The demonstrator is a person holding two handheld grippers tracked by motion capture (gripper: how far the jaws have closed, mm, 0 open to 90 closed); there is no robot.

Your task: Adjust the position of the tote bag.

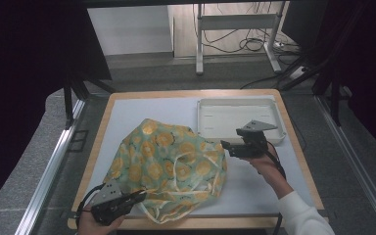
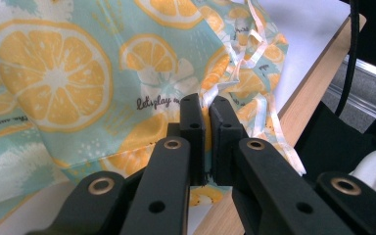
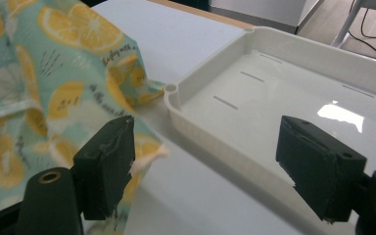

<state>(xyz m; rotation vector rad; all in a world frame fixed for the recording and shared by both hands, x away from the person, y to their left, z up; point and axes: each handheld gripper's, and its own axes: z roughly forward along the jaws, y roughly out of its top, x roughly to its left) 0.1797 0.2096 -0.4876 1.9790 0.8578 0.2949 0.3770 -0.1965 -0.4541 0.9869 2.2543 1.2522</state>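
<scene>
A crumpled cloth (image 1: 169, 164) printed with orange slices on pale green lies on the white table mat, with white ribbon ties (image 2: 254, 29) along its near edge. My left gripper (image 1: 139, 196) at the table's front left is shut on the cloth's hem (image 2: 205, 110), fabric and ribbon pinched between the pads. My right gripper (image 1: 225, 147) hovers open just right of the cloth, near the tray's front left corner. In the right gripper view its jaws (image 3: 210, 152) stand wide with nothing between them, the cloth (image 3: 39, 73) to their left.
A shallow white tray (image 1: 240, 105) sits empty at the back right of the mat; its rim (image 3: 205, 63) is close ahead of the right jaws. The wooden table edge (image 1: 200, 223) runs along the front. Metal rails flank the table on both sides.
</scene>
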